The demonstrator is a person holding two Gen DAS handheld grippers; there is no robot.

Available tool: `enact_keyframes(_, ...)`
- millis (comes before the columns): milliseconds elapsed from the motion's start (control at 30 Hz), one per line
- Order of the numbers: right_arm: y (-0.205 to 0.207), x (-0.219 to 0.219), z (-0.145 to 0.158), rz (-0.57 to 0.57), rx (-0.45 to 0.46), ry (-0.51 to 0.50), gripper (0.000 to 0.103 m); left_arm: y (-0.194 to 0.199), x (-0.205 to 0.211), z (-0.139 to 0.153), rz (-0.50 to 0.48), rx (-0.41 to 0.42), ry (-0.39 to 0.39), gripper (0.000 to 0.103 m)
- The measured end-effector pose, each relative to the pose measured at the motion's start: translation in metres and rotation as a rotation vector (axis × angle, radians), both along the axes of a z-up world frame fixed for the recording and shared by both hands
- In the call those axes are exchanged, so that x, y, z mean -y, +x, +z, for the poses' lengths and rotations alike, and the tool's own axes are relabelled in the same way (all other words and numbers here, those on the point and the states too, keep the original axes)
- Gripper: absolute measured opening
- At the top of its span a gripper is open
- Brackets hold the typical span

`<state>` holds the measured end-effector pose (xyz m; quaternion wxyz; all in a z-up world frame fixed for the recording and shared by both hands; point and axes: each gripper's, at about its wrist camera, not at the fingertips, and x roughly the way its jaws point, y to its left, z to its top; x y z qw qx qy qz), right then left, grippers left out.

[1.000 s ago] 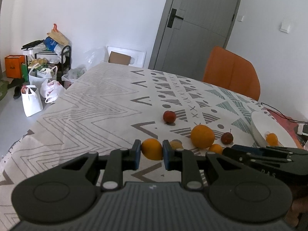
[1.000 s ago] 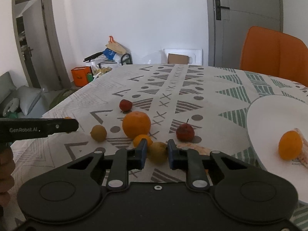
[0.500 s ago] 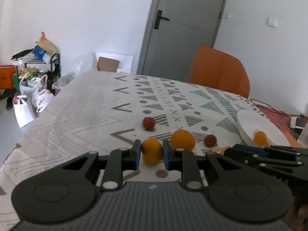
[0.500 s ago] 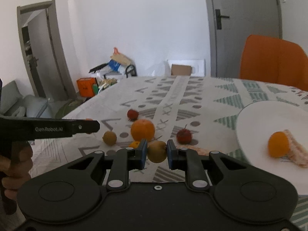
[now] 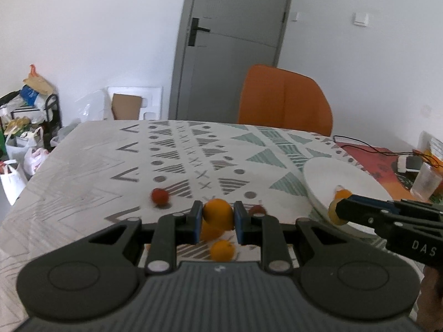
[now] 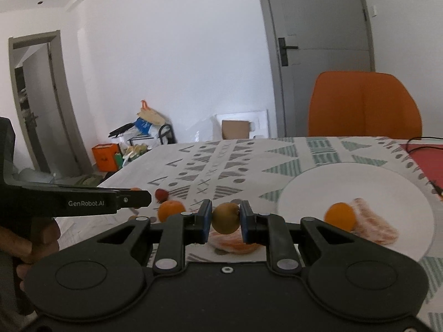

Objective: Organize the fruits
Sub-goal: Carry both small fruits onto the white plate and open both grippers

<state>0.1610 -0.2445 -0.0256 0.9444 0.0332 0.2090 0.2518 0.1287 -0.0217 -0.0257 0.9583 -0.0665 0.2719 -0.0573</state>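
Left wrist view: the left gripper pinches a small orange at centre, above the patterned table; the white plate sits at three o'clock.

Right wrist view: the right gripper pinches a brownish-green fruit; the plate lies at three o'clock, holding an orange fruit.
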Motion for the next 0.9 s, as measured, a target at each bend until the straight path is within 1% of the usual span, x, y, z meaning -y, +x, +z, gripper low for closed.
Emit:
enact_keyframes(433, 0.002, 0.049, 0.000, -0.097, 0.010, 0.034, 0.020, 0.014, 0.050, 0.006, -0.101, 0.025, 0.021, 0.022)
enact_keyframes(667, 0.006, 0.071, -0.005, -0.134, 0.001, 0.047, 0.020, 0.022, 0.073, 0.006, -0.147, 0.023, 0.033, 0.022)
enact_keyframes(900, 0.010, 0.086, -0.013, -0.174, -0.027, 0.050, 0.020, 0.032, 0.091, 0.003, -0.186, 0.013, 0.046, 0.022)
